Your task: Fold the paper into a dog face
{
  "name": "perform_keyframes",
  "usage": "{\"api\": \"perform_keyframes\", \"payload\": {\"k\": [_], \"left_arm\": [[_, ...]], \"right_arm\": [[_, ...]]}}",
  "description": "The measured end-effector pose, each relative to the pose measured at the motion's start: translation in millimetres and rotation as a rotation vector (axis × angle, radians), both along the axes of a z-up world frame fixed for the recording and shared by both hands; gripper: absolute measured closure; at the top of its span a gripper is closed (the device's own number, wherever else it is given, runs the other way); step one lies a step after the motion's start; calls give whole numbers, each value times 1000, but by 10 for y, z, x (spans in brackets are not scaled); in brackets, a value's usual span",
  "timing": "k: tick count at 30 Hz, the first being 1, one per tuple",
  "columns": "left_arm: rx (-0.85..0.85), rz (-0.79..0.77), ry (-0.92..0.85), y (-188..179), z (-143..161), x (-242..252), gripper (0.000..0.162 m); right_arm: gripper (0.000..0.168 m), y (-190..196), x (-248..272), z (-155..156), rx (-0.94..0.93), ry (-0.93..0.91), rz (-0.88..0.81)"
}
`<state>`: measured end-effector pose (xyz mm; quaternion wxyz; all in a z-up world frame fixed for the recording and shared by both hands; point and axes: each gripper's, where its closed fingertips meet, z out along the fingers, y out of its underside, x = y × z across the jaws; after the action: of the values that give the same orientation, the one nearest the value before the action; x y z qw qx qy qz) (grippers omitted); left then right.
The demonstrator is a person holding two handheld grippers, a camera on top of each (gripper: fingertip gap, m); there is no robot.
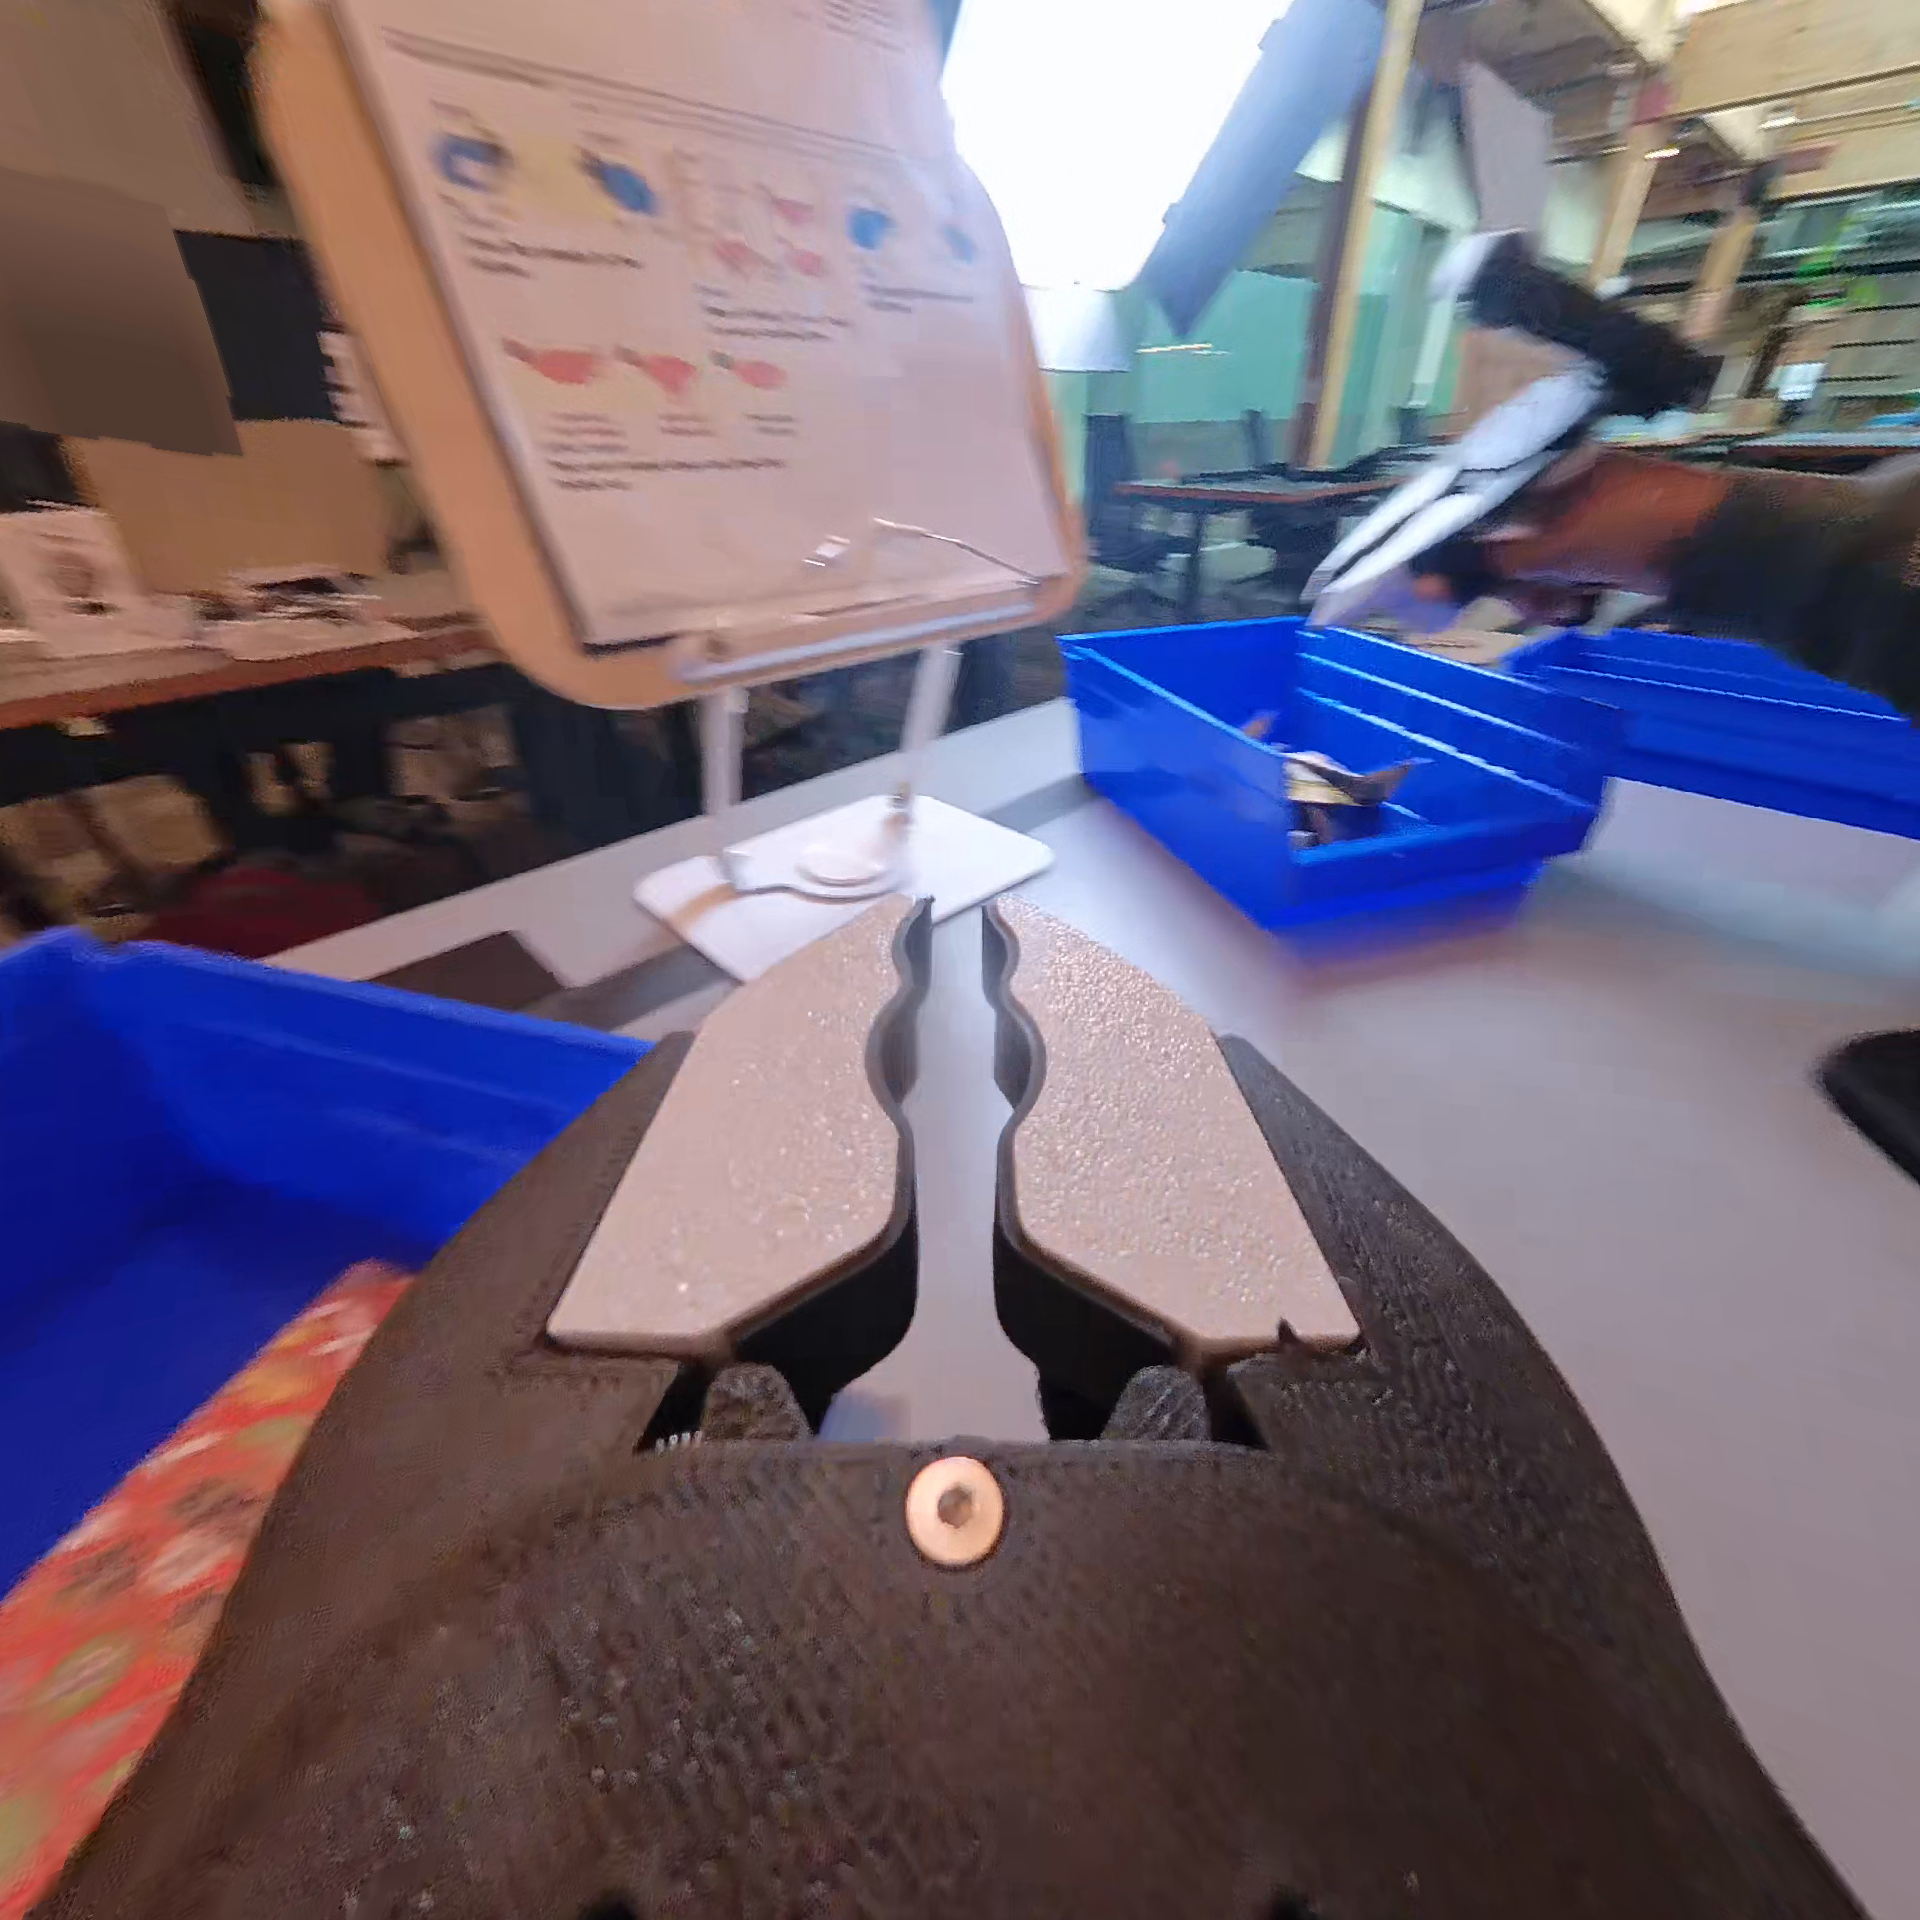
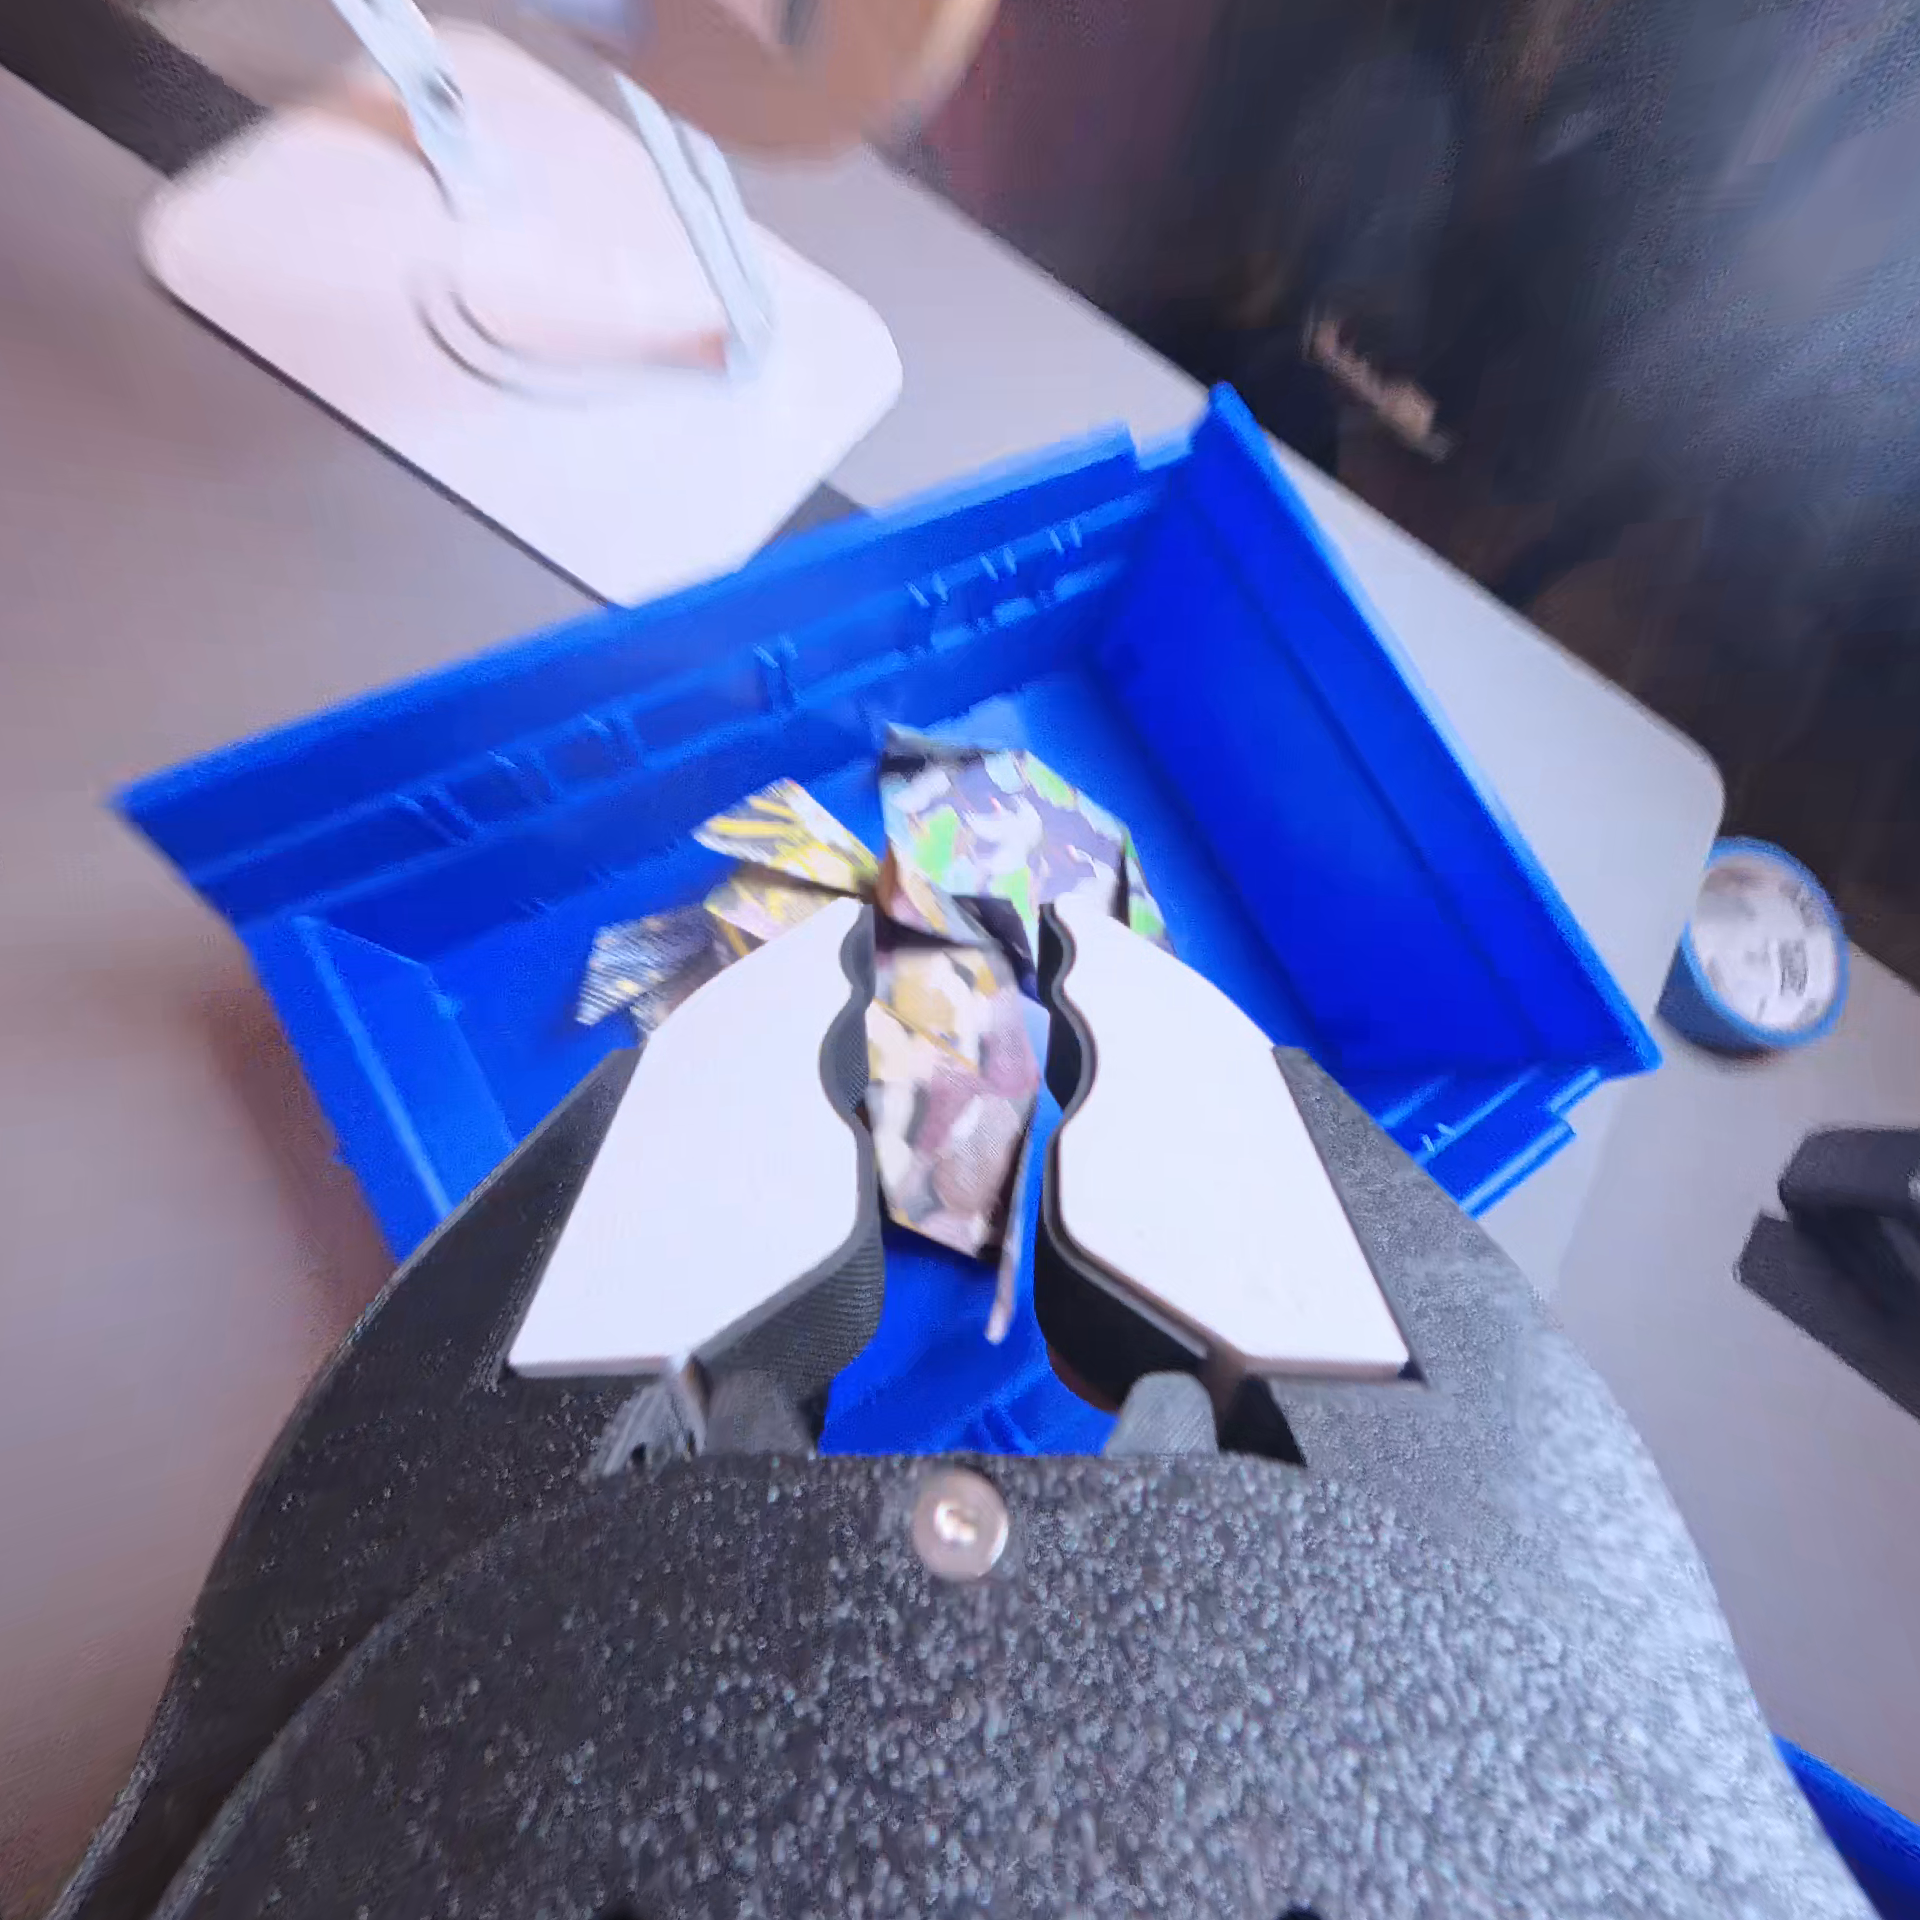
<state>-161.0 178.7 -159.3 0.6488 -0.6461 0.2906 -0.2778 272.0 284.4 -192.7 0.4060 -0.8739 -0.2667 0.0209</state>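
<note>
My right gripper (image 2: 951, 925) hangs over a blue bin (image 2: 1351, 748) with its jaws apart. A folded multicoloured paper (image 2: 951, 1091) shows between its fingers, and I cannot tell whether they touch it. More folded papers (image 2: 790, 842) lie in the bin. The bin (image 1: 1174, 769) and right gripper (image 1: 1325, 608) also show far right in the left wrist view. My left gripper (image 1: 956, 909) is low over the grey table (image 1: 1455, 1195), empty, with only a narrow gap between its fingers. Red patterned paper (image 1: 156, 1558) lies in another blue bin (image 1: 208, 1091) at its left.
A stand with an instruction sheet (image 1: 727, 343) rises from a white base (image 1: 862, 862) at the table's far edge. A blue tape roll (image 2: 1756, 945) and a black object (image 2: 1839, 1205) sit right of the bin. More blue bins (image 1: 1745, 717) stand at the far right. The left gripper's tips are roughly 45 centimeters from the right gripper's.
</note>
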Motion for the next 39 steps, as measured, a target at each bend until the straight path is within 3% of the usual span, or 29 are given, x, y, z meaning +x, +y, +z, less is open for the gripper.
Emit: {"api": "perform_keyframes", "payload": {"k": [3, 6, 12, 17, 23, 33, 34, 35, 36, 39], "left_arm": [[-21, 156, 59, 274, 133, -488, 142], [-116, 262, 236, 573, 68, -857, 121], [-567, 218, 675, 915, -704, -1213, 83], [-877, 192, 809, 899, -1301, -1340, 57], [-1067, 163, 871, 754, -1773, -1304, 34], [-1046, 187, 901, 783, -1798, -1300, 38], [-1039, 182, 902, 780, -1775, -1288, 48], [-1018, 165, 900, 789, -1734, -1261, 73], [-985, 137, 897, 797, -1699, -1224, 111], [-967, 120, 900, 789, -1695, -1201, 120]], "right_arm": [[137, -364, -467, 338, 187, 107, 123], [138, -821, -916, 405, 235, 219, 249], [138, -1446, -1490, 14, 192, 331, 424], [138, -1570, -1624, -243, 178, 397, 464], [139, -1597, -1654, -321, 162, 449, 488], [142, -1676, -1691, -459, 139, 441, 511], [143, -1680, -1697, -463, 140, 438, 512], [143, -1685, -1701, -467, 140, 435, 514], [143, -1690, -1708, -465, 140, 434, 516], [144, -1705, -1722, -460, 146, 430, 522]]}}
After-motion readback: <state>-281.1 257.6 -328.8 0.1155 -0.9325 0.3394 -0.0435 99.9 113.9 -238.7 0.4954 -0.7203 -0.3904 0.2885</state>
